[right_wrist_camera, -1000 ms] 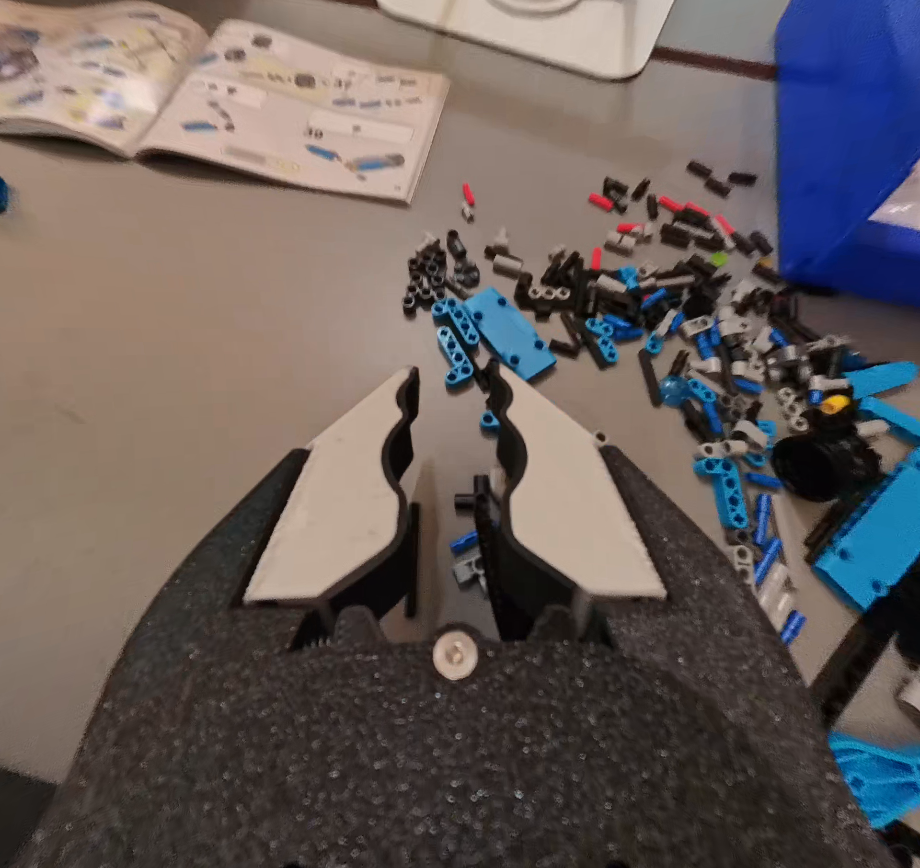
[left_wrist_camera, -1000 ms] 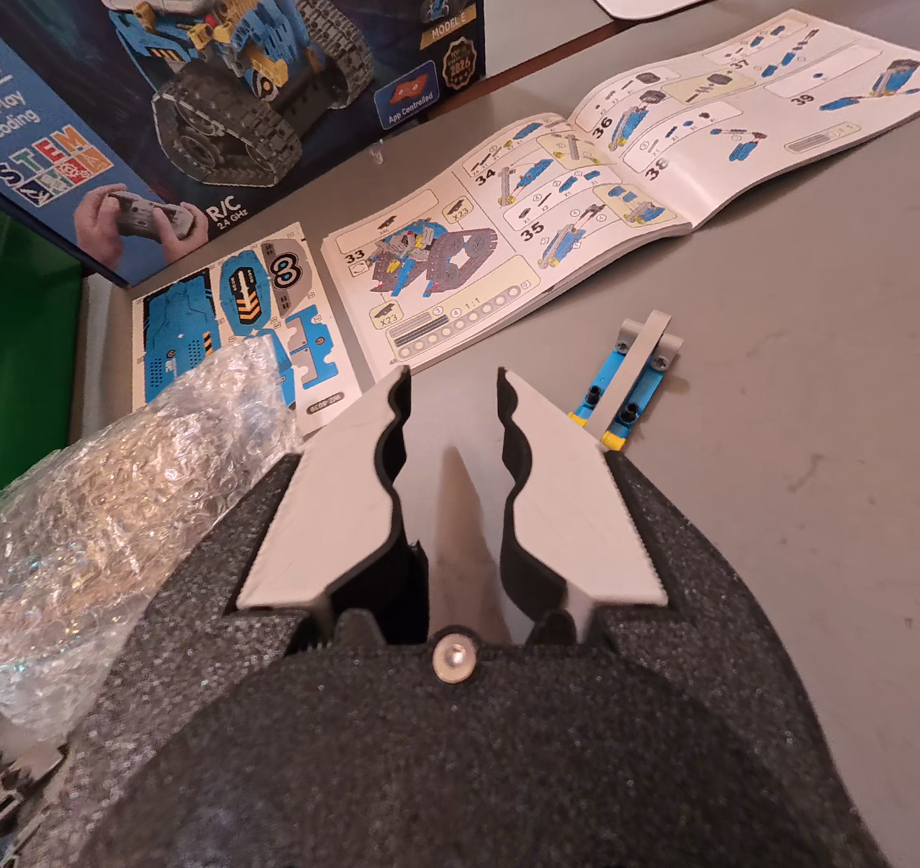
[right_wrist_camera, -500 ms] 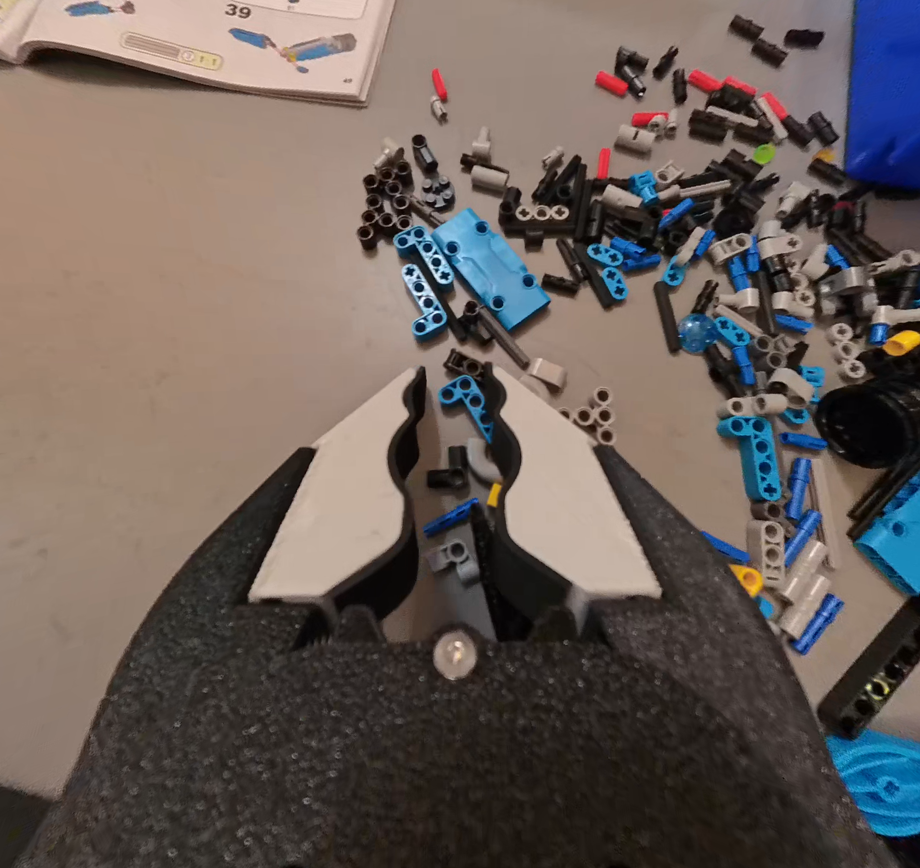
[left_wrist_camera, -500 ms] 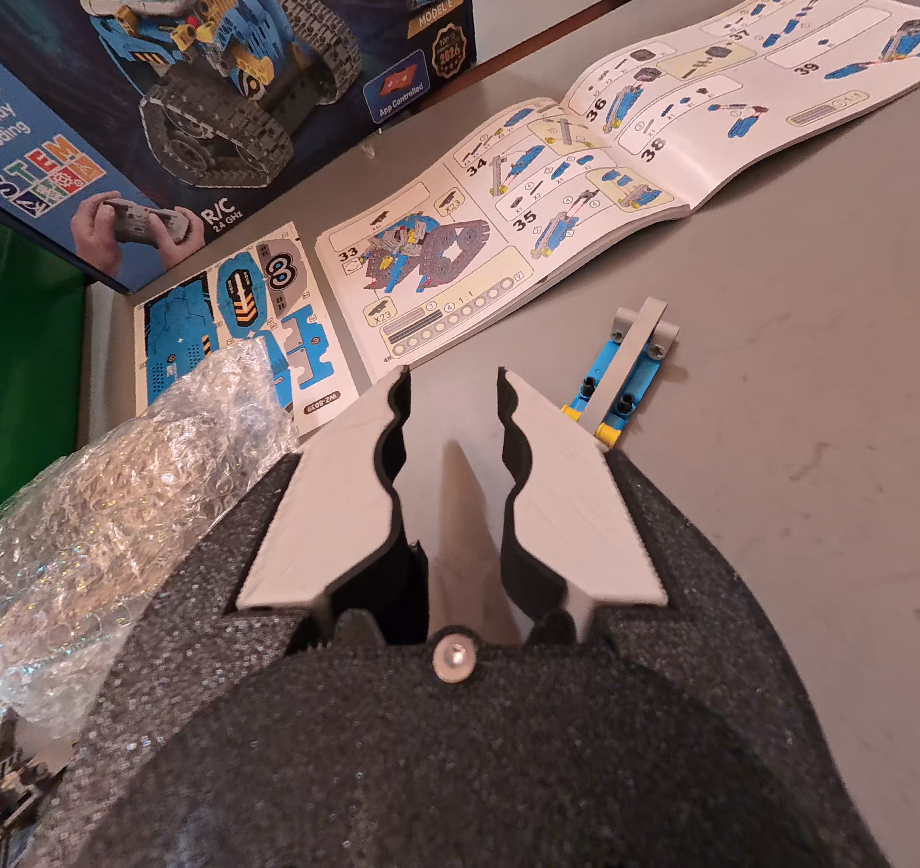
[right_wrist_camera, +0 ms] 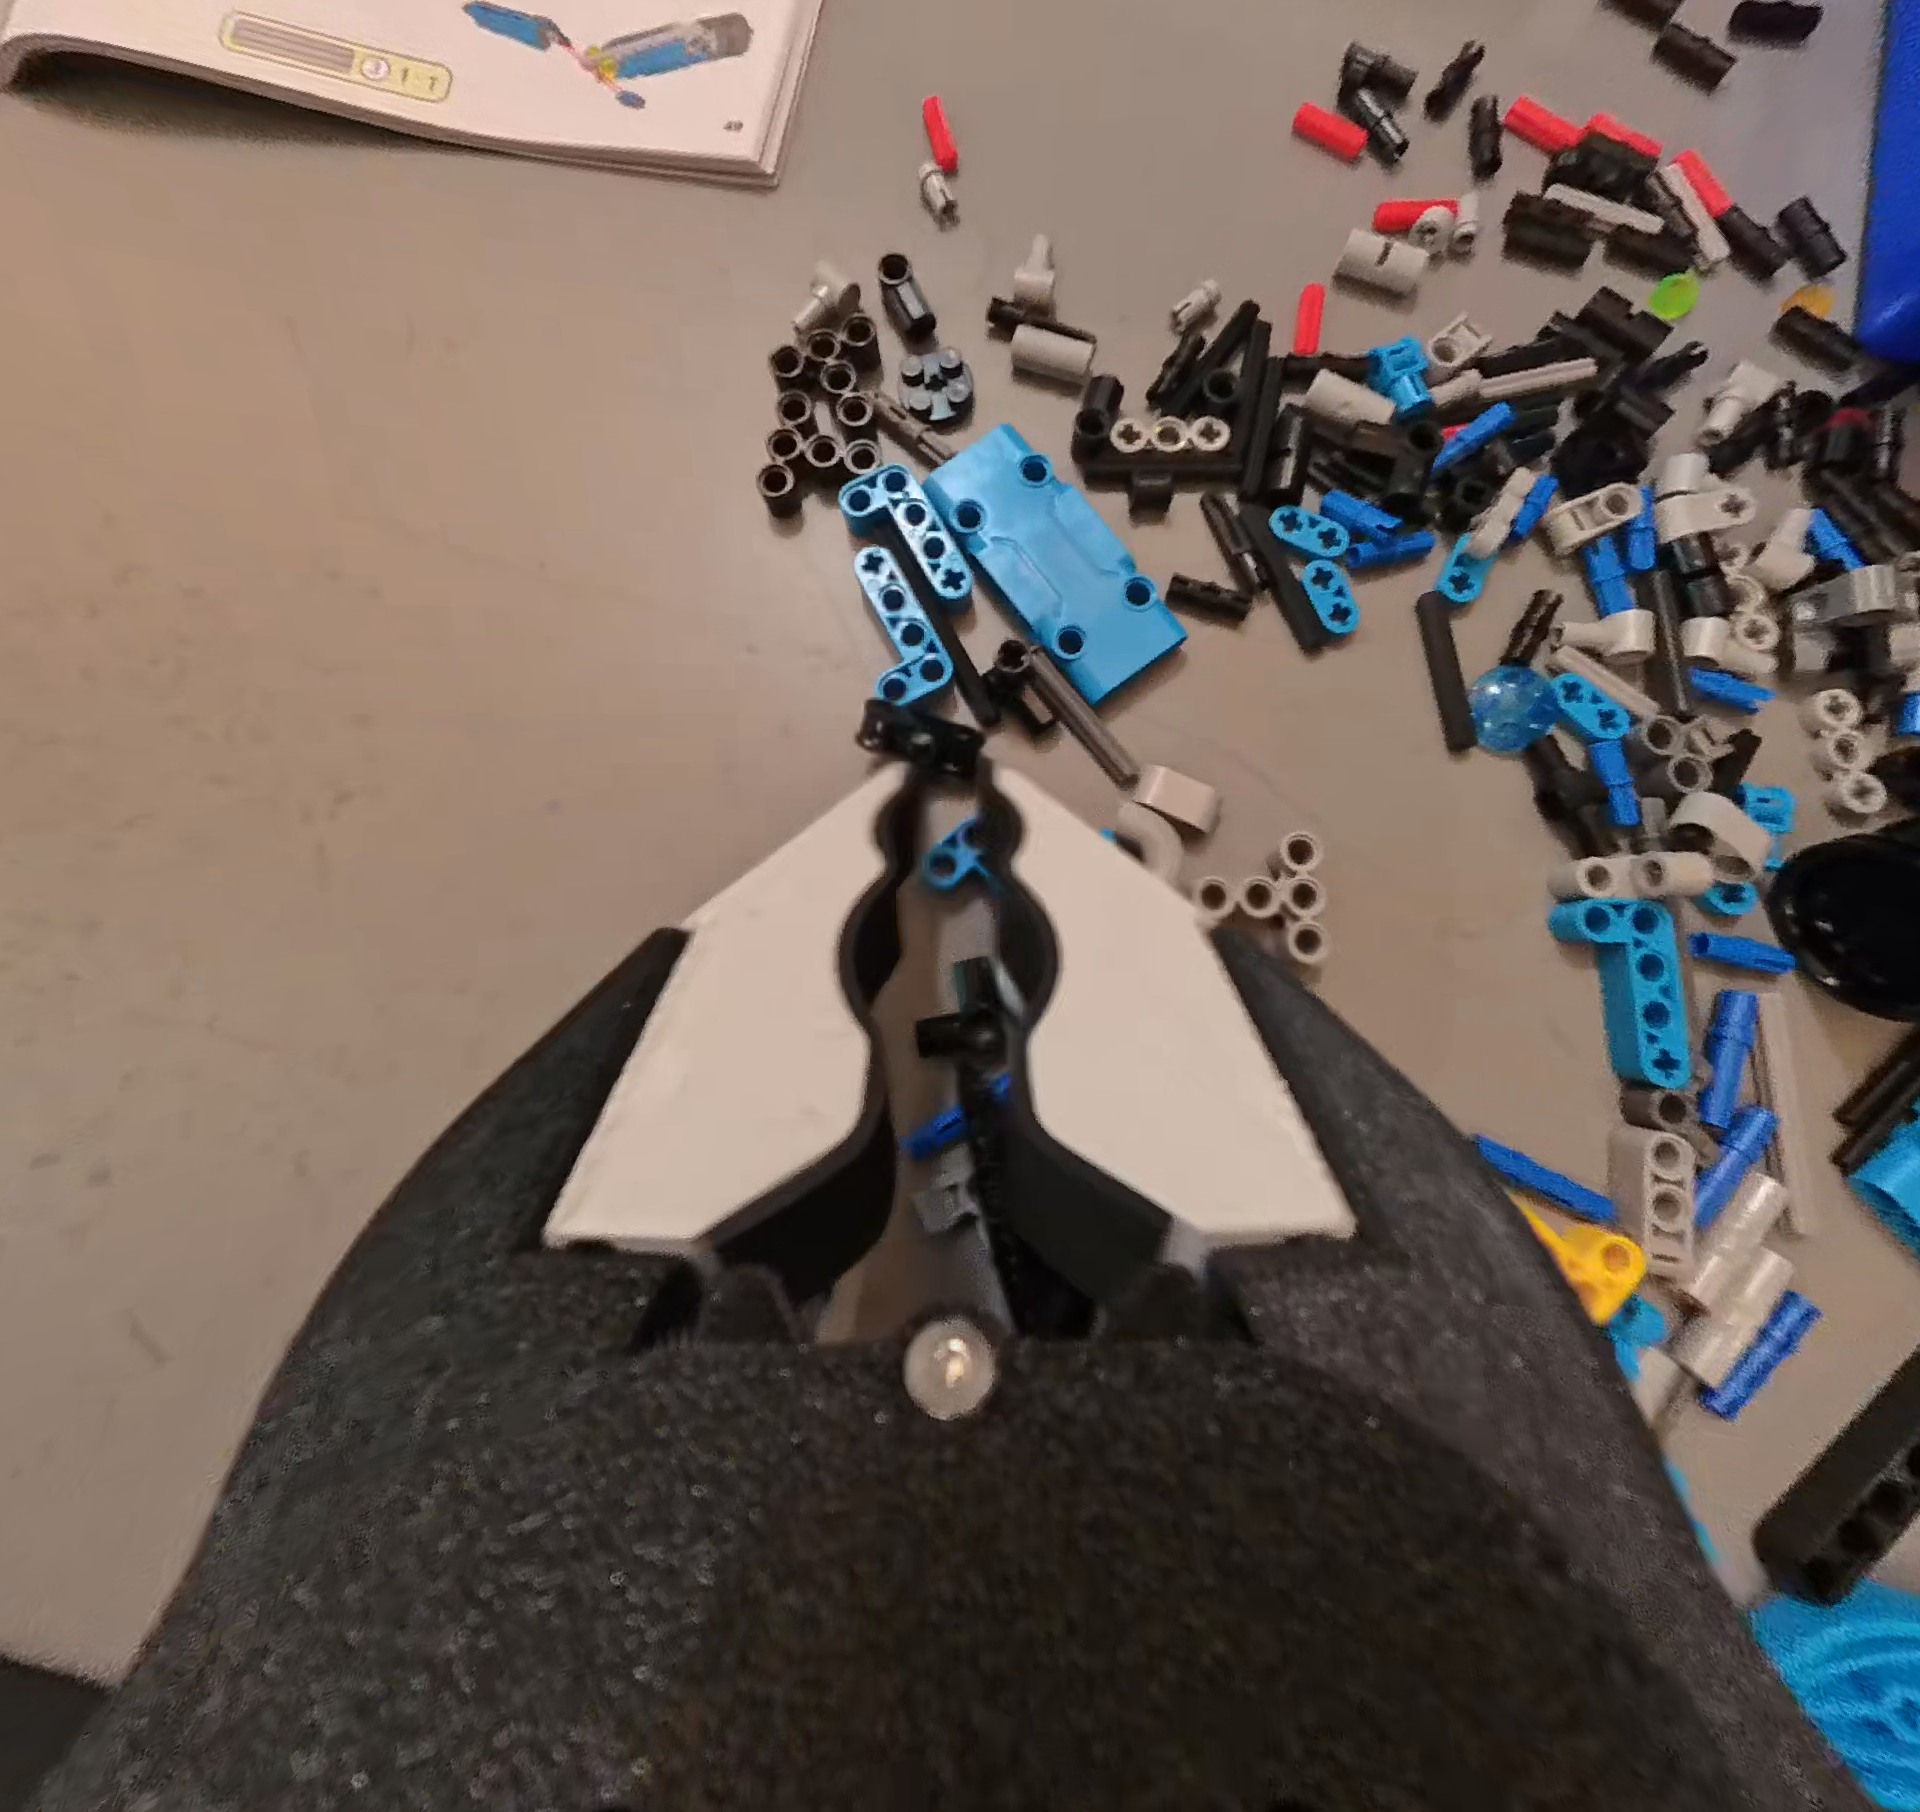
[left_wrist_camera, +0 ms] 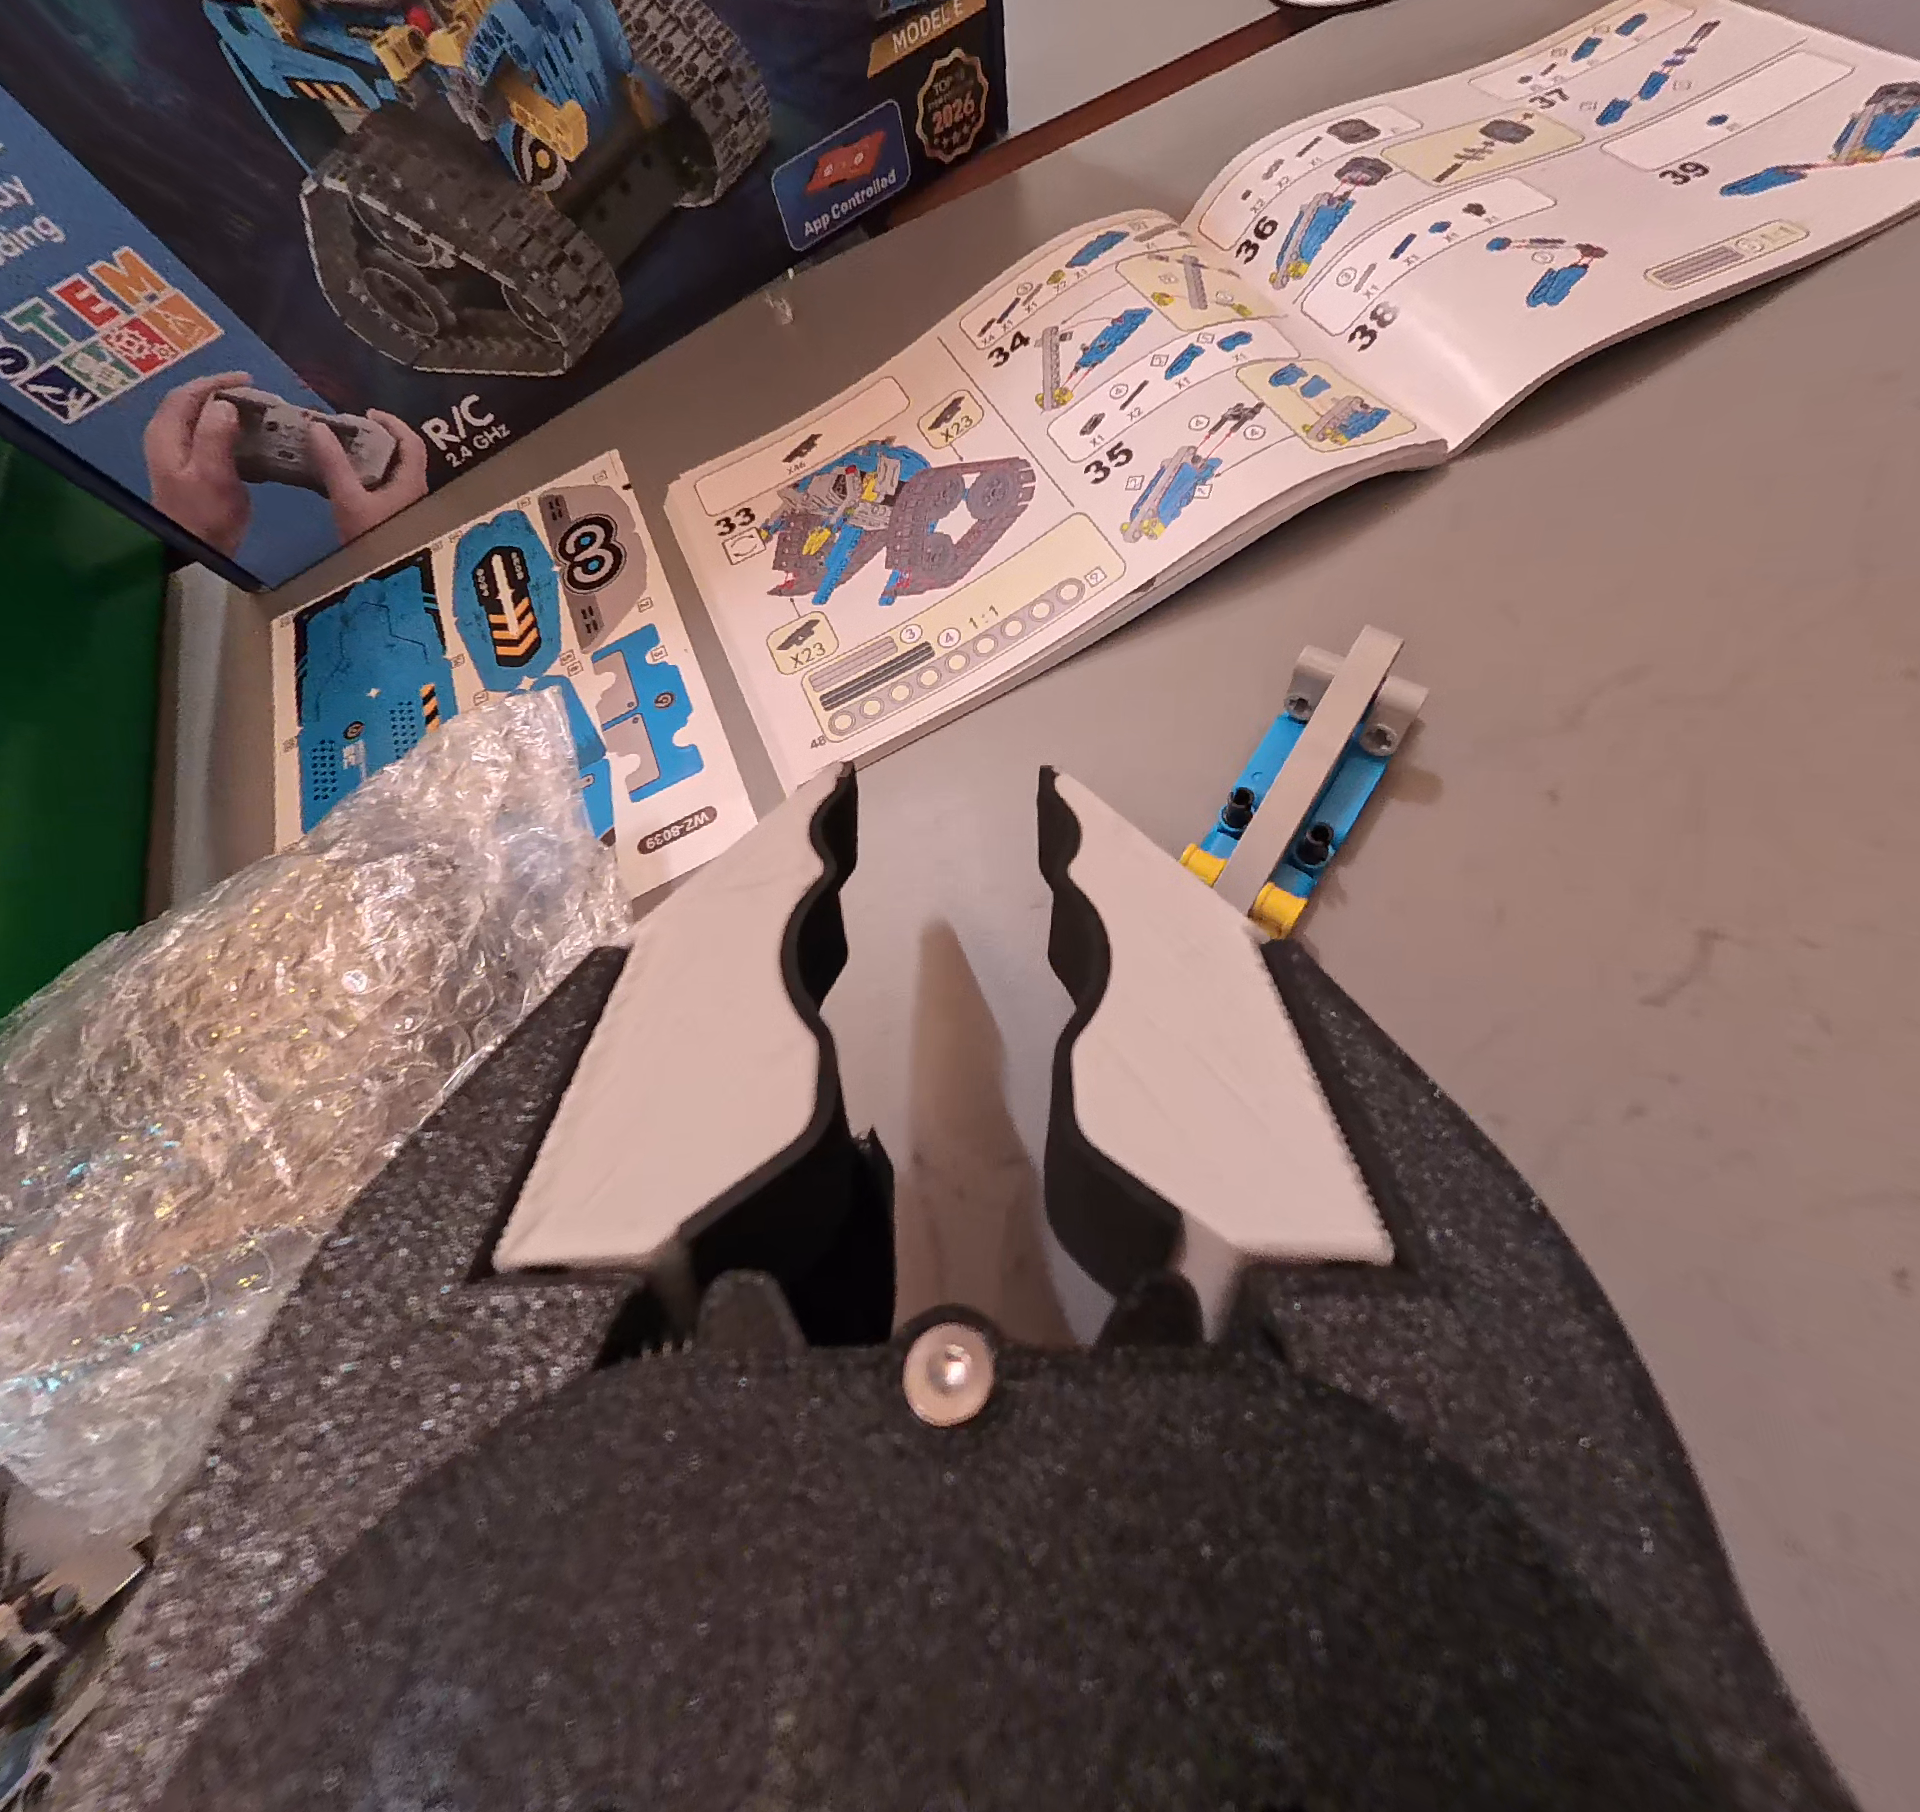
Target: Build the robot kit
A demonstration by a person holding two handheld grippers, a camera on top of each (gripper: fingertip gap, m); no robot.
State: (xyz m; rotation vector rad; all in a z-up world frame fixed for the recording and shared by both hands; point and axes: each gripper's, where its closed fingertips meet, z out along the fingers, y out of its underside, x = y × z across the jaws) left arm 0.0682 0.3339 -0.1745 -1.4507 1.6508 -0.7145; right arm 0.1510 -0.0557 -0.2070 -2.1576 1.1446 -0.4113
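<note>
Matt grey table (left_wrist_camera: 1662, 1035), faintly scuffed; glossy printed paper booklet (left_wrist_camera: 1195, 432); crinkled shiny bubble wrap (left_wrist_camera: 260, 1035); smooth plastic building pieces (right_wrist_camera: 1049, 557); rough black foam on gripper (left_wrist_camera: 945, 786)

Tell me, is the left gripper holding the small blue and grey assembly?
No, the left gripper is open over bare table, and the small blue and grey assembly lies beside its right finger.

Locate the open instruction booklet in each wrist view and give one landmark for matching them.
Left wrist view: instruction booklet spread open across the upper centre and right, beyond the left gripper.
Right wrist view: only its right-hand page corner, top left.
Shared landmark: that booklet page on the grey table.
</note>
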